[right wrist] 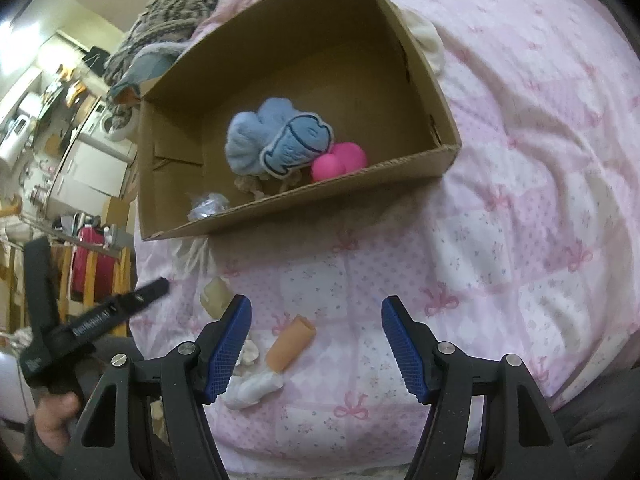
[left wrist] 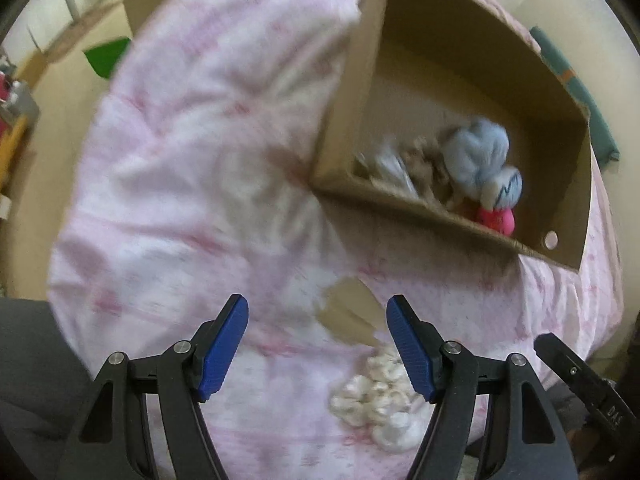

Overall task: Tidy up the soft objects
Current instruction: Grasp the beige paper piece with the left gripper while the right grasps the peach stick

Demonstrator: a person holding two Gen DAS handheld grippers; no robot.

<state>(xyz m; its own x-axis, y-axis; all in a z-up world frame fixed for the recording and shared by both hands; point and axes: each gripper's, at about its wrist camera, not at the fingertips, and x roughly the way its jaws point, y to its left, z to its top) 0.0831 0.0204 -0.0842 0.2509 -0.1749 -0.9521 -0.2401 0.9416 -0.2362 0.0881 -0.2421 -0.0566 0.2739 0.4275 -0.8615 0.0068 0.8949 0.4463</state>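
An open cardboard box (right wrist: pixel 408 168) stands on a pink patterned bedspread (right wrist: pixel 520 220); it also shows in the left wrist view (left wrist: pixel 420 216). Inside lie a blue plush (right wrist: pixel 276 140), a pink soft ball (right wrist: pixel 340 160), a beige knitted piece (right wrist: pixel 252 186) and a clear wrapper (right wrist: pixel 208 204). In front of the box lie an orange-tan tube (right wrist: pixel 290 342) joined to a white fluffy piece (right wrist: pixel 252 390), and a cream piece (right wrist: pixel 216 296). My left gripper (left wrist: pixel 318 348) is open and empty above the tan piece (left wrist: pixel 348 316) and the white fluffy piece (left wrist: pixel 376 404). My right gripper (right wrist: pixel 316 350) is open and empty over the tube.
A grey knitted blanket (right wrist: pixel 172 12) and a blue garment (right wrist: pixel 148 66) lie behind the box. The bed's left edge drops to a room with shelves and a clothes rack (right wrist: pixel 96 264). A teal cloth (left wrist: pixel 576 88) lies beyond the box. The left gripper's body (right wrist: pixel 92 320) shows at lower left.
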